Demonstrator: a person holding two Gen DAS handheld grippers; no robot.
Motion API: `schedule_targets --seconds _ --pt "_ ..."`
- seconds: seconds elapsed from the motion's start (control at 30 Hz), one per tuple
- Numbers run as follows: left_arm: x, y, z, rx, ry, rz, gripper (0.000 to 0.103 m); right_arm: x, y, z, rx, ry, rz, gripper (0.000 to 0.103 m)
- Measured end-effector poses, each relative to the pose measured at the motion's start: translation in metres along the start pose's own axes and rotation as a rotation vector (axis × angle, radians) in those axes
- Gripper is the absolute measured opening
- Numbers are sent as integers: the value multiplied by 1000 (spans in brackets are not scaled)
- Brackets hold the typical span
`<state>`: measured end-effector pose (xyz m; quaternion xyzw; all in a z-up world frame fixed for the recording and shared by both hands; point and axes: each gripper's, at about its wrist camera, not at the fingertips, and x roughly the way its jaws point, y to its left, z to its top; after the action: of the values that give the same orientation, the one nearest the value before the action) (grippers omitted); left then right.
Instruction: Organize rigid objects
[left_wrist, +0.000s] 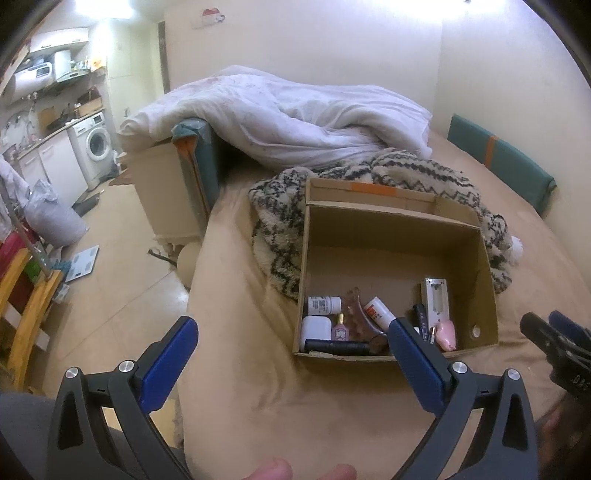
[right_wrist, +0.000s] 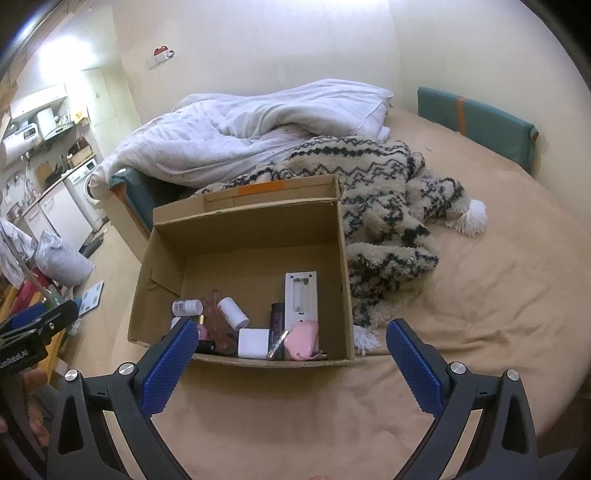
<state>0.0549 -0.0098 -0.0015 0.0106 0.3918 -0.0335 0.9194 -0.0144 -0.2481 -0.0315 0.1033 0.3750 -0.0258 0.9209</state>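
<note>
box (right_wrist: 251, 236) time: small things sit in it on the bed (right_wrist: 480, 314).
both hand-held grippers, left (left_wrist: 291, 343) and right (right_wrist: 291, 343), are wide and hold nothing; reach in slowly, pick one thing.

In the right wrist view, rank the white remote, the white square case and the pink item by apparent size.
1. white remote, clearly largest.
2. pink item and white square case look alike; no ranking.

Open cardboard box (right_wrist: 243, 236) sits just ahead of the claws, flaps up. Down at its near end: white bottle (right_wrist: 187, 307), pink case (right_wrist: 303, 338), white remote (right_wrist: 301, 295) lying battery-side up, small white box (right_wrist: 253, 342).
</note>
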Motion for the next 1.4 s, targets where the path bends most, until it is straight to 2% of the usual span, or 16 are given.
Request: schedule_targets --seconds 0.2,1.4 --pt "4 -3 -2 11 30 -13 102 0 -1 1 7 -4 0 103" --pt "9 -7 -5 22 41 -12 102 -4 2 2 1 -14 8 103"
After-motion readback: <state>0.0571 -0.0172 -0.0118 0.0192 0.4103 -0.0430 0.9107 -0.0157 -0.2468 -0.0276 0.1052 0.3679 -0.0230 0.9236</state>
